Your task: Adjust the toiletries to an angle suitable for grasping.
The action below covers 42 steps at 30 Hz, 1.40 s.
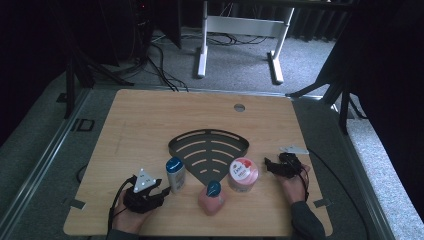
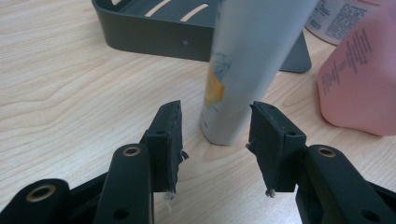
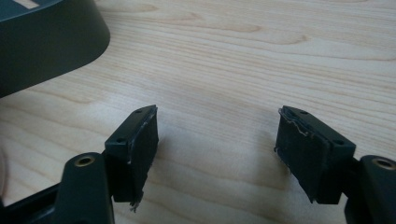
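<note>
Two hand-held grippers sat released. Left hand-held gripper [image 2: 215, 135] faced upright white bottle [image 2: 243, 70], near-left of dark caddy [image 1: 208, 150] on desk [image 1: 130, 120]; jaws short of it. Advance squarely, clamp low, avoid pink bottle [image 2: 359, 84]. Right hand-held gripper [image 3: 217, 140] idle.

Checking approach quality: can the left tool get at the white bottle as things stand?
Probably yes: the left tool is open, the white bottle stands upright just beyond its jaws, nothing between them.
</note>
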{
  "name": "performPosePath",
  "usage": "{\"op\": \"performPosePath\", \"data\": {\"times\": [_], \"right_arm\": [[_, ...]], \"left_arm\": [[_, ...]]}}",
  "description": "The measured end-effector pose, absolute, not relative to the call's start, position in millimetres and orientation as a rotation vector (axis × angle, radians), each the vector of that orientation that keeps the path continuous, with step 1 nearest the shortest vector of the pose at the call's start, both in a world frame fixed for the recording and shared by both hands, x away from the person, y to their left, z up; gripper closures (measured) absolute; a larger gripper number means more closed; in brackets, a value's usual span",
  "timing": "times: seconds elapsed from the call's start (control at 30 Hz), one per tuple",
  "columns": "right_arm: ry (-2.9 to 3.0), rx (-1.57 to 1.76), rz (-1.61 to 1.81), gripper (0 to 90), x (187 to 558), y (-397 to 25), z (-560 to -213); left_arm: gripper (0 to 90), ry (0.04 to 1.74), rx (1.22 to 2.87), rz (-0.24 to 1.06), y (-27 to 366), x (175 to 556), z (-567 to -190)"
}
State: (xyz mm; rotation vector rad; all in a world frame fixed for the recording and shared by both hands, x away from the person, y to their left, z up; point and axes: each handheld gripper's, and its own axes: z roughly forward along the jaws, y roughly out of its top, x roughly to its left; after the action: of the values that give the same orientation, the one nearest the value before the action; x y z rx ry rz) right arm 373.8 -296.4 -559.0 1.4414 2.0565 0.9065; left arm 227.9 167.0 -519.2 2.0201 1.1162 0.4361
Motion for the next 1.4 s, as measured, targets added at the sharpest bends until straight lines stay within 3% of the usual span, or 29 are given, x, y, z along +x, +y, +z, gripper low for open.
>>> {"op": "performPosePath", "data": {"times": [0.27,0.63,1.4], "right_arm": [[2.121,1.368,0.990,59.5,348.6,-296.3,-536.7],[2.207,1.197,1.060,87.2,306.7,-287.1,-518.3],[2.328,1.001,1.160,90.0,267.6,-255.9,-505.0]], "left_arm": [[58.0,1.108,2.035,0.409,164.0,225.6,-522.1],[64.0,1.053,2.061,0.384,155.2,215.3,-522.4],[64.8,0.946,2.123,0.351,131.1,214.1,-523.6]]}}
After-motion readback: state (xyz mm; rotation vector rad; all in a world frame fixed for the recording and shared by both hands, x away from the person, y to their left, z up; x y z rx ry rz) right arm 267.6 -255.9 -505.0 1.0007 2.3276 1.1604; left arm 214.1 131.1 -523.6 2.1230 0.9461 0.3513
